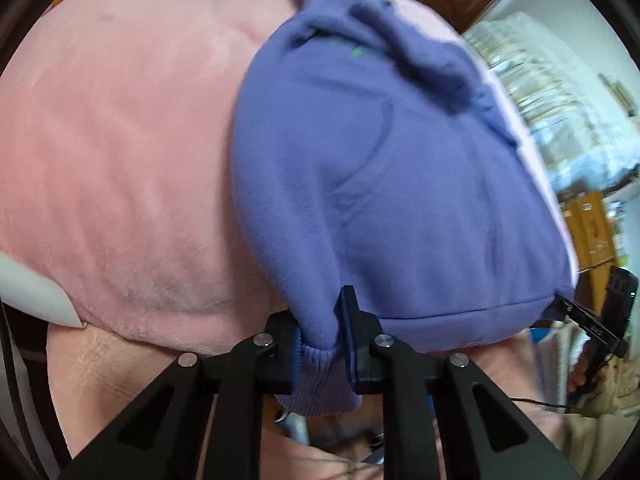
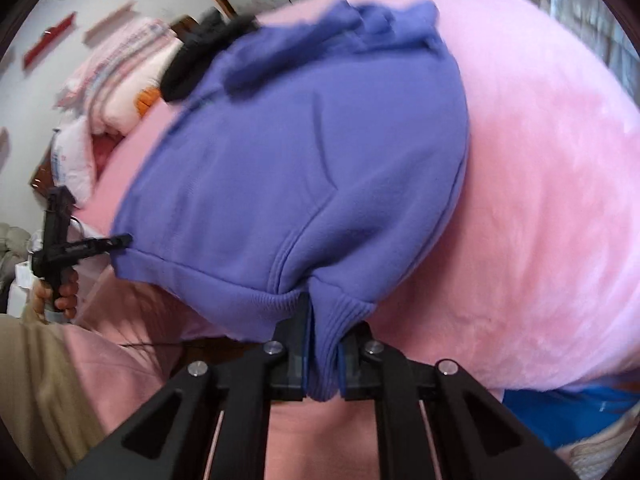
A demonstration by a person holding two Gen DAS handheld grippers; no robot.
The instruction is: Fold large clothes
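Note:
A purple hoodie (image 1: 400,200) lies spread on a pink plush bed cover (image 1: 120,160), its hood end bunched at the far side. My left gripper (image 1: 324,344) is shut on the ribbed hem at the hoodie's near left corner. My right gripper (image 2: 324,364) is shut on the ribbed hem (image 2: 344,308) at the near right corner. The hoodie (image 2: 300,168) fills the middle of the right wrist view. Each gripper shows in the other's view: the right one (image 1: 560,304) at the hem's right end, the left one (image 2: 120,242) at its left end.
A black garment (image 2: 200,56) lies beyond the hoodie, near the far edge of the pink cover (image 2: 540,200). Pillows and folded bedding (image 2: 120,80) are stacked at the far left. Stacked white items (image 1: 540,100) and wooden furniture (image 1: 592,232) stand to the right of the bed.

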